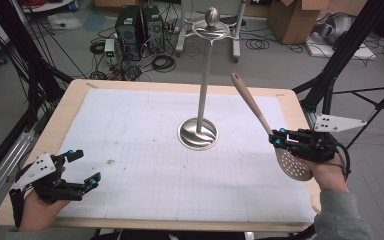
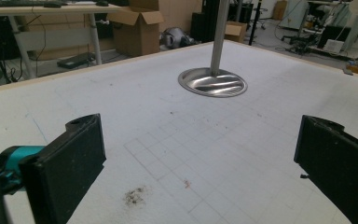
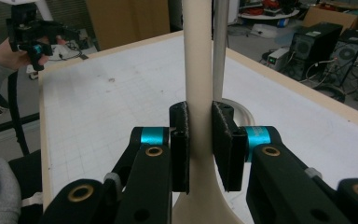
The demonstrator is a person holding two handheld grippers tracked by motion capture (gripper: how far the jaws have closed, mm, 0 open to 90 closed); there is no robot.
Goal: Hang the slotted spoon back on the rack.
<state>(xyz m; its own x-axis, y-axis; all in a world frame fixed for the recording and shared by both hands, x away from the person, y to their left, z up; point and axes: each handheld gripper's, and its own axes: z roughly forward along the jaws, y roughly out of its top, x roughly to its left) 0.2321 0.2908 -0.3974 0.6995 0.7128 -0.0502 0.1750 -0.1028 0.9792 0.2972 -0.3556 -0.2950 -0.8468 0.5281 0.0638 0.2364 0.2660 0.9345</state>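
You are gripping the slotted spoon [image 1: 260,120] by its handle in your right gripper [image 1: 279,138], hanging on the stand [image 1: 206,75] not yet done, left gripper [image 1: 80,167] gaping empty.

The high view looks forward and down on the desk [image 1: 130,130]. Both gripper views ride low and close, sharing the metal stand [image 2: 213,81].

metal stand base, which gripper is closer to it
Right. The right gripper, shut on the slotted spoon, is off the stand base toward the table's right edge; the left gripper rests open farther off at the near left corner.
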